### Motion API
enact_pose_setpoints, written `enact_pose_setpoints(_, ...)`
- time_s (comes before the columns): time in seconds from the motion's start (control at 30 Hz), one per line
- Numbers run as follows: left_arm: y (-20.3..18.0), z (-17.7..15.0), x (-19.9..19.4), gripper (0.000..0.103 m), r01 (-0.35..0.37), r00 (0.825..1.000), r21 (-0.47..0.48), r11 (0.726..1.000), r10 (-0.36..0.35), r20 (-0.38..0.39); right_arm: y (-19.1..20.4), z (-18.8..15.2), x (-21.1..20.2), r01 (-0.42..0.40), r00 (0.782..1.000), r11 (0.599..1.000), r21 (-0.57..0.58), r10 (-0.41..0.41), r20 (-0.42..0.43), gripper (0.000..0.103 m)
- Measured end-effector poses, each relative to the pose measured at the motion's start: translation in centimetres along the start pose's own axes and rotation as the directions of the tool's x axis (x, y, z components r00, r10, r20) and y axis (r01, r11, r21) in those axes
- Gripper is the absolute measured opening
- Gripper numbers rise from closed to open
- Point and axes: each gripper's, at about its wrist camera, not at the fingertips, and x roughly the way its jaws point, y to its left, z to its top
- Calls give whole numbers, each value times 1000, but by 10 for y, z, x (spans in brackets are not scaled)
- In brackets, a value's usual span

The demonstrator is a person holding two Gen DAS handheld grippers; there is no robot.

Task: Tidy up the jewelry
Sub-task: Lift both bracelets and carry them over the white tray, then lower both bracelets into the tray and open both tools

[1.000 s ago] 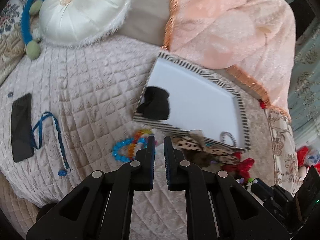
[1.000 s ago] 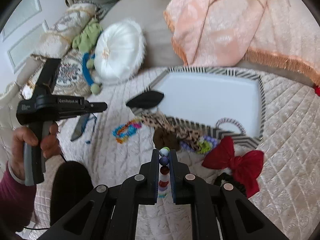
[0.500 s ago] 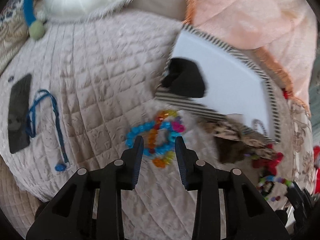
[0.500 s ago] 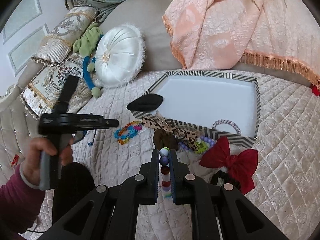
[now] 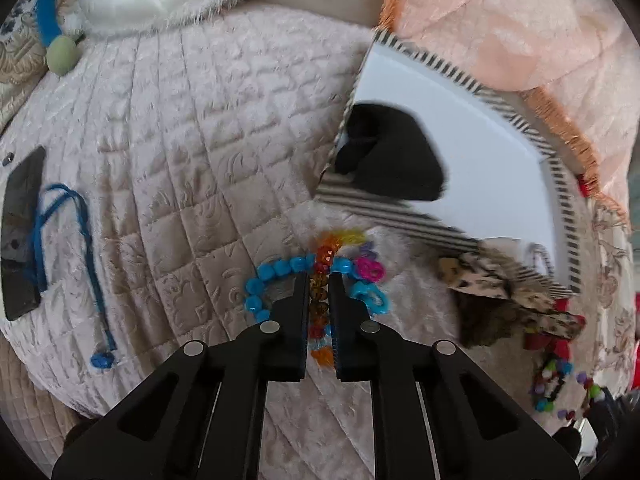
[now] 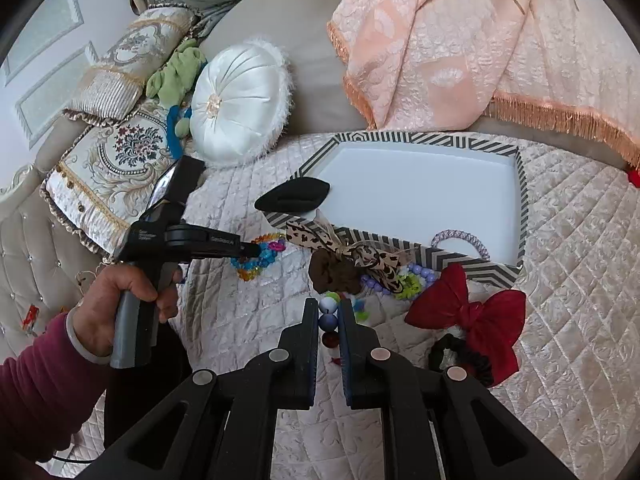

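The striped tray lies on the bed as your drop-off. Just in front of its near rim, your left claw has pinched the amber bead strand for lifting. Your right claw grips a round-bead string, awaiting its turn.
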Motion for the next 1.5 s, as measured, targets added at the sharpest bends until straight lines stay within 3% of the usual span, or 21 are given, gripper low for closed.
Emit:
enact_pose_setpoints(0.37, -27, 7, -83, 8, 89, 987, 69, 994, -97, 128, 5, 14, -17, 5, 999, 1000, -13, -5, 48, 9)
enact_pose_setpoints(0.6, -49, 20, -109, 8, 105, 977, 112, 988, -124, 175, 8, 32, -28, 21, 997, 999, -42, -18, 82, 9)
enact_pose_setpoints(1.07, -100, 42, -88, 8, 65, 981, 187, 980, -97, 166, -32, 67, -17, 57, 995, 998, 13, -58, 87, 9)
enact_pose_setpoints(1.5, -151, 70, -33, 8, 68, 992, 230, 971, -90, 88, -95, 91, 18, 134, 990, 987, 86, -136, 22, 9)
